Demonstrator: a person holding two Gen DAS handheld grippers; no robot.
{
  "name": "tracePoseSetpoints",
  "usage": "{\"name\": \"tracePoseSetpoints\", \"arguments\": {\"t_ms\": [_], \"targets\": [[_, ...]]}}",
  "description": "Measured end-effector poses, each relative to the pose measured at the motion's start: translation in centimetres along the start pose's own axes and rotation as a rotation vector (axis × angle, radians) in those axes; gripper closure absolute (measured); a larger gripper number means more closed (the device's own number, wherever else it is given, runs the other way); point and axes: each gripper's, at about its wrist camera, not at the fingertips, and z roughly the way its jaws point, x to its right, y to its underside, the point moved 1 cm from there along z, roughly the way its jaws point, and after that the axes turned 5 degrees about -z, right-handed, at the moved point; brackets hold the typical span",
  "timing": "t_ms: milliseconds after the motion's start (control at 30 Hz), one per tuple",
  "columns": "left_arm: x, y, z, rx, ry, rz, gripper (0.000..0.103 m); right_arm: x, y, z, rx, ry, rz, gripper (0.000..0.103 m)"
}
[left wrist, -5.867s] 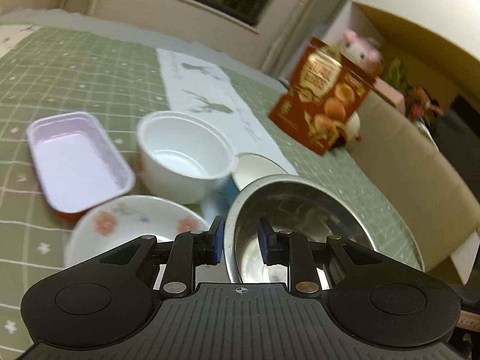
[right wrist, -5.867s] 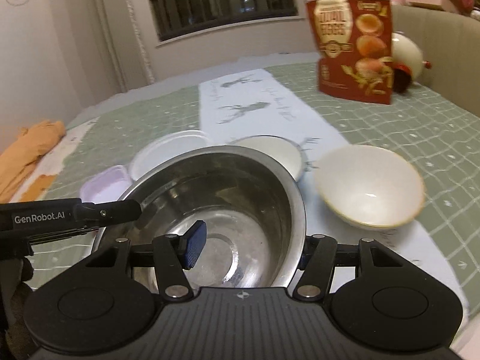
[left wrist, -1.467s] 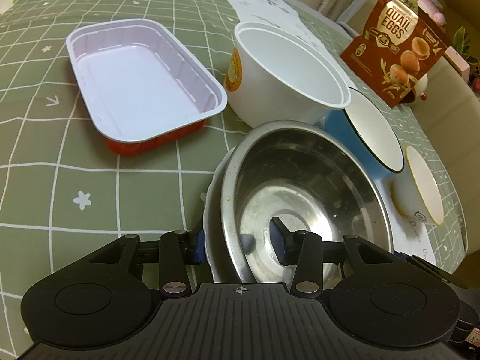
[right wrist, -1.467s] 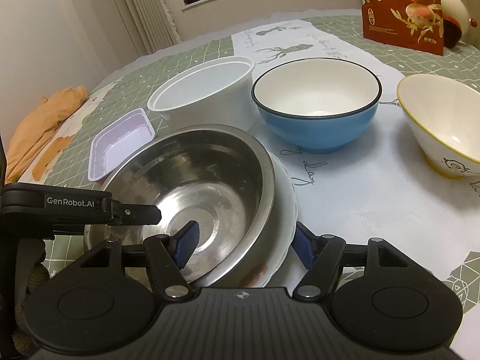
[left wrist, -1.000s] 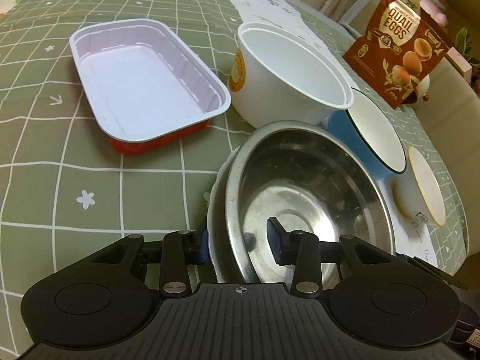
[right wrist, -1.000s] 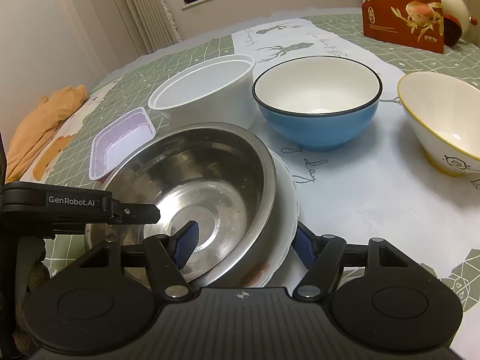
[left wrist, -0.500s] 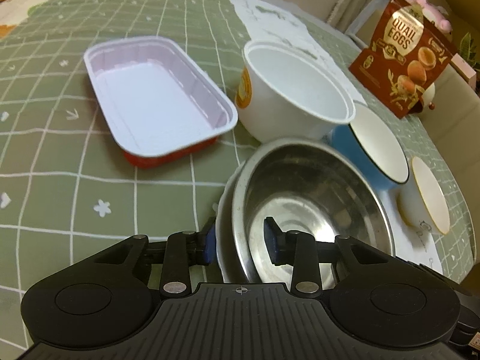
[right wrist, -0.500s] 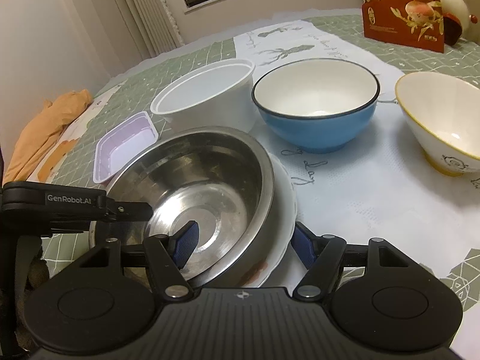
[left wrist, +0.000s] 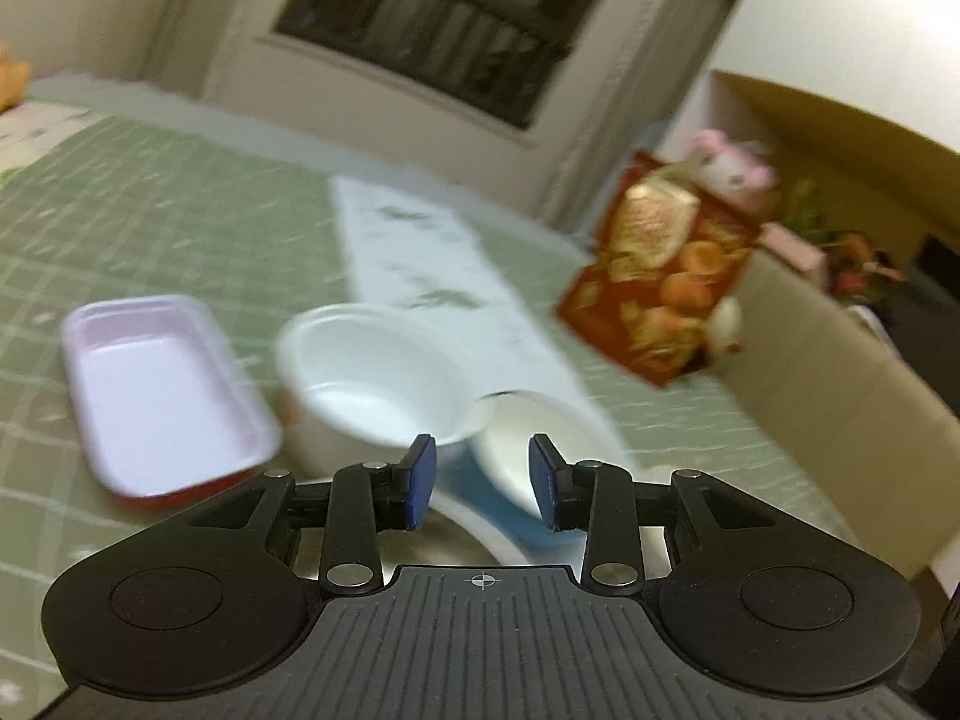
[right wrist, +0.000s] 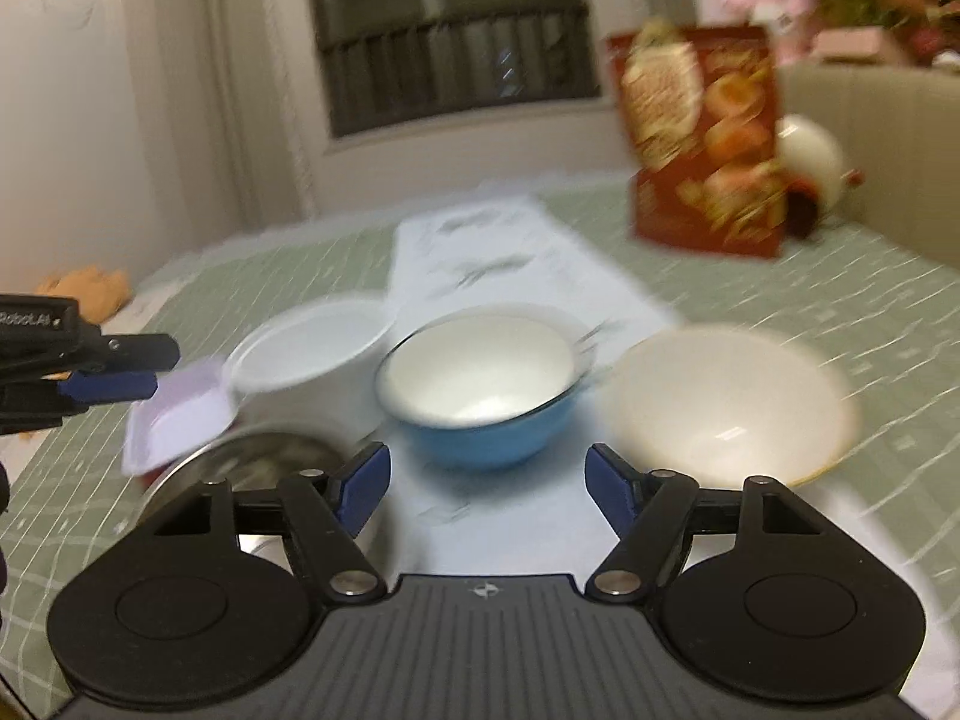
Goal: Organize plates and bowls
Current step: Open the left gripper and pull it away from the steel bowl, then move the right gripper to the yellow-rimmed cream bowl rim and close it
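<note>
Both views are blurred by motion. The steel bowl (right wrist: 264,456) rests low on the table, its rim just showing under my left gripper (left wrist: 480,483), which is open and empty above it. My right gripper (right wrist: 487,480) is open and empty, raised in front of the blue bowl (right wrist: 480,402). The white tub (left wrist: 372,372) stands behind the steel bowl, the blue bowl (left wrist: 534,438) to its right. The cream bowl (right wrist: 720,402) is at the right. The left gripper also shows in the right wrist view (right wrist: 114,369).
A pink rectangular tray (left wrist: 162,390) lies at the left on the green checked tablecloth (left wrist: 150,210). A red quail-egg bag (right wrist: 702,144) stands at the back right, with a white runner (right wrist: 510,264) down the middle. A beige sofa back (left wrist: 840,396) borders the right.
Both grippers have let go of the steel bowl and plate, opened wider, and lifted up and back, so both views now tilt up toward the window.
</note>
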Motion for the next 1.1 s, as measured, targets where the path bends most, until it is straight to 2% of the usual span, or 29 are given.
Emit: {"name": "tracePoseSetpoints", "arguments": {"t_ms": [100, 200, 267, 300, 367, 400, 500, 600, 667, 767, 833, 900, 1000, 1100], "targets": [[4.1, 1.5, 0.1, 0.040, 0.086, 0.036, 0.066, 3.7, -0.9, -2.8, 0.049, 0.093, -0.008, 0.026], [6.9, 3.6, 0.2, 0.040, 0.174, 0.025, 0.067, 6.9, -2.1, -4.8, 0.083, 0.150, -0.027, 0.018], [8.3, 4.8, 0.3, 0.050, 0.194, 0.022, 0.073, 8.7, -3.9, -5.1, 0.095, 0.146, -0.059, 0.018], [8.8, 5.3, 0.4, 0.052, 0.203, 0.026, 0.080, 9.3, -4.8, -4.9, 0.101, 0.145, -0.080, 0.018], [9.5, 5.8, 1.3, 0.038, 0.204, 0.019, 0.082, 10.5, -6.8, -3.6, 0.116, 0.156, -0.131, 0.018], [10.0, 6.2, 2.1, 0.009, 0.191, 0.015, 0.082, 10.7, -7.3, -2.8, 0.114, 0.158, -0.145, 0.018], [12.3, 7.4, 5.6, -0.139, 0.085, 0.060, 0.085, 12.4, -8.4, 1.1, 0.045, 0.087, -0.130, 0.018], [13.5, 8.8, 8.0, -0.190, 0.051, 0.078, 0.085, 14.7, -7.7, 6.1, -0.027, 0.049, -0.047, 0.018], [13.7, 9.3, 9.8, -0.188, 0.016, 0.052, 0.085, 15.8, -6.5, 8.2, -0.043, 0.116, -0.015, 0.018], [13.7, 9.8, 11.6, -0.155, -0.107, -0.007, 0.084, 17.0, -4.7, 9.2, -0.052, 0.207, -0.050, 0.018], [13.5, 10.0, 12.6, -0.129, -0.137, -0.080, 0.084, 17.3, -4.5, 8.7, -0.032, 0.222, -0.099, 0.018], [13.3, 10.1, 12.9, -0.111, -0.147, -0.118, 0.084, 18.1, -4.6, 8.9, -0.065, 0.201, -0.080, 0.016], [14.1, 10.4, 14.1, -0.138, -0.227, -0.060, 0.084, 20.0, -3.8, 10.8, -0.171, 0.153, 0.007, 0.016], [14.2, 10.8, 15.4, -0.176, -0.255, -0.026, 0.077, 21.0, -2.9, 11.8, -0.211, 0.175, 0.042, 0.016]]}}
